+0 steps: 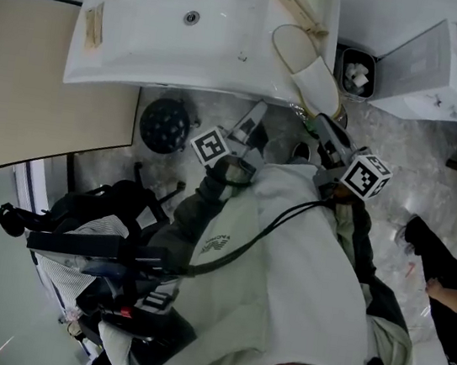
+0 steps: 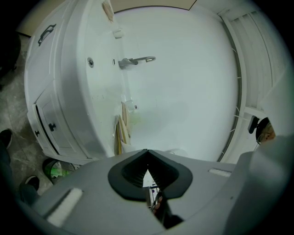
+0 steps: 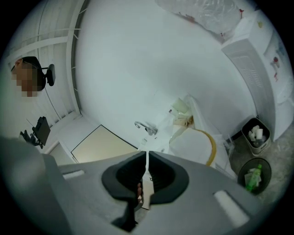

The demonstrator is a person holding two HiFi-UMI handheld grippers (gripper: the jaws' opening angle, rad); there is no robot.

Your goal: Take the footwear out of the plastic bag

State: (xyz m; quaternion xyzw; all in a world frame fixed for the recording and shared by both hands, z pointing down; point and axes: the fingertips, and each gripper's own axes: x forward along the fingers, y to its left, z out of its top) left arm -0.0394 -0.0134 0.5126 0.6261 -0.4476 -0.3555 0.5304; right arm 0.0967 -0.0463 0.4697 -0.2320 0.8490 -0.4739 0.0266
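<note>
Now | left tongs (image 2: 147, 150) pressed together, empty | right tongs (image 3: 147, 153) pinching plastic bag (image 3: 166, 133) | slipper (image 3: 197, 146) just beyond, inside bag

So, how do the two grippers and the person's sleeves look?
The left gripper and right gripper are grey with black jaw pads and a black-and-white marker cube. The sleeves are dark olive under a pale top, crossed by a black cable.

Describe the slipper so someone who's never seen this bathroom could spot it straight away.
Start at the white washbasin; at its right end in the head view, a white slipper lies inside a clear plastic bag. Its big oval shape with a tan edge sets it apart from the small flat packets on the basin's rim.
</note>
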